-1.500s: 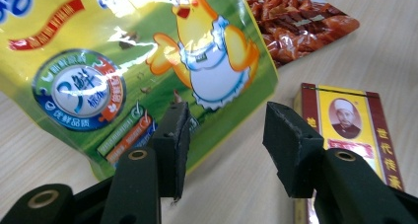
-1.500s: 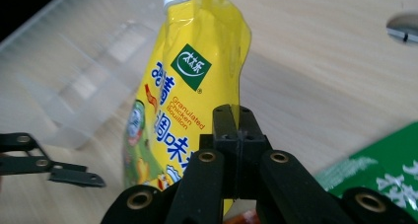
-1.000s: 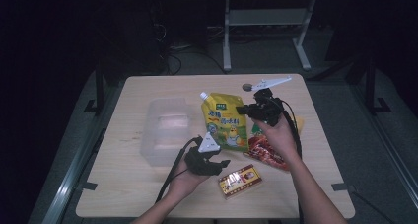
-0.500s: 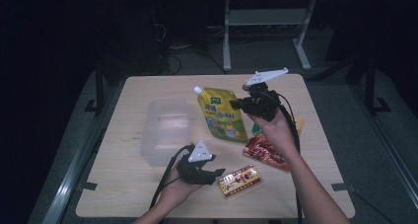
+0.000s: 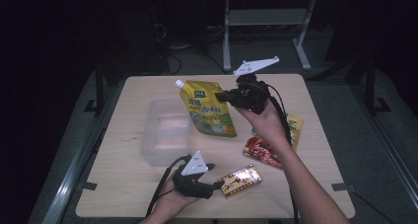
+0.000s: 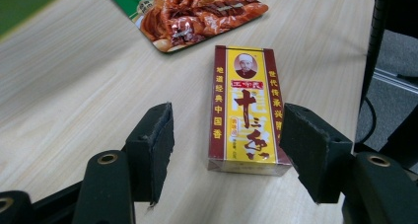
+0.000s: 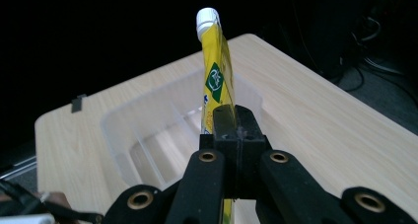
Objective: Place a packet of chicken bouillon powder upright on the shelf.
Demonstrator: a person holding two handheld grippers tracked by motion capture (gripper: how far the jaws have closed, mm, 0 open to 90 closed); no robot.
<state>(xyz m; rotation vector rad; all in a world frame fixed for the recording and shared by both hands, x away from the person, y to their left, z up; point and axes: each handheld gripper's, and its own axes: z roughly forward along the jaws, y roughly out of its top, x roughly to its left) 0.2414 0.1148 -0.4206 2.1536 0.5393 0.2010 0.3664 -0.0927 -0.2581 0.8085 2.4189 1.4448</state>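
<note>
Yellow spouted pouch (image 5: 209, 113) w/ white cap is hanging lifted over the clear plastic bin (image 5: 165, 135), mid-table. Red-yellow box (image 5: 240, 180) is lying flat, near edge.

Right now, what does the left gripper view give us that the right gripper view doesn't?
Left gripper view: open black jaws either side of a red-and-yellow seasoning box, with a red meat-printed snack packet beyond.
Right gripper view: jaws shut on a yellow spouted pouch with a white cap, held over a clear plastic container.
Both: the light wooden table.
</note>
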